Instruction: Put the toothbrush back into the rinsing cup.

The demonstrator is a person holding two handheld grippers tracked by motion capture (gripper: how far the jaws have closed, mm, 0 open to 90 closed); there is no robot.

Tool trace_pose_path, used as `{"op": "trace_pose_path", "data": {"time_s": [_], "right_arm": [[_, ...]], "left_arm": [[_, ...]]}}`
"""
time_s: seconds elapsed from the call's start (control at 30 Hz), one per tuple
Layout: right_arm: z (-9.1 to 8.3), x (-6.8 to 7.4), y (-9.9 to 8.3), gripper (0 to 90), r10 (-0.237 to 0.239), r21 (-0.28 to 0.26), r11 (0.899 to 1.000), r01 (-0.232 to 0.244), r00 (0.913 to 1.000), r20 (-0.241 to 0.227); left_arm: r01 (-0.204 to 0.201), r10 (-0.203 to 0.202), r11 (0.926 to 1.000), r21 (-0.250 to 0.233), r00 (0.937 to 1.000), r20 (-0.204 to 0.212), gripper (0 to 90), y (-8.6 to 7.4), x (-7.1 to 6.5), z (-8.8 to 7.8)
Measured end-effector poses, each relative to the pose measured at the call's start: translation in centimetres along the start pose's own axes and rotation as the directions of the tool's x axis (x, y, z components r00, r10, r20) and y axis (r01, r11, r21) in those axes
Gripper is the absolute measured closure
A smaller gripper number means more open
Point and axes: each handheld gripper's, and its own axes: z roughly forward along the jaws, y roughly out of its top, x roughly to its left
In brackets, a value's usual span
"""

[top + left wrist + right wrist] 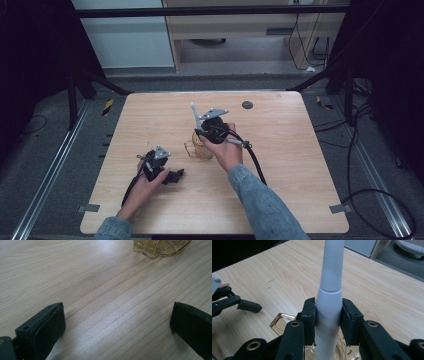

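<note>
I had the right gripper [328, 322] clamped on a white plastic rod-shaped handle [329, 302], pads pressing both sides, handle standing upright over an amber faceted glass cup [198, 149] near the middle of the pale wooden bench [280, 150]. Left gripper [117, 325] rested on the bench just left of the cup, jaws wide, nothing between them.

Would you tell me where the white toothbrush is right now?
The white toothbrush is clamped upright between the right gripper's jaws, its lower end over the amber glass cup near the table's middle in the high view.
</note>
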Motion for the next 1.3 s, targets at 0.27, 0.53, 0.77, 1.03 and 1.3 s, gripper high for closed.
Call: {"op": "trace_pose_path", "data": {"time_s": [0.27,0.53,0.77,1.03,1.3], "right_arm": [[0.2,-0.1,0.1,66.8,-0.001,0.003,1.0,0.001,1.0,-0.006],[0.8,0.0,0.4,66.5,-0.011,0.012,1.0,0.011,0.9998,-0.015],[1.1,0.1,0.6,66.2,-0.017,0.019,1.0,0.017,0.9996,-0.022],[1.2,0.2,0.7,66.0,-0.014,0.022,1.0,0.015,0.9996,-0.025],[1.2,0.1,0.7,66.0,-0.014,0.024,1.0,0.015,0.9995,-0.028]], "left_arm": [[0.0,0.0,1.0,0.0,1.0,0.0,0.0,0.0,0.0,0.0],[0.0,0.0,1.0,0.0,1.0,0.0,0.0,0.0,0.0,0.0],[0.0,0.0,1.0,0.0,1.0,0.0,0.0,0.0,0.0,0.0],[-0.001,0.001,1.0,0.001,1.0,0.0,0.0,0.0,0.0,0.0],[0.0,0.0,1.0,0.0,1.0,0.0,0.0,0.0,0.0,0.0]]}}
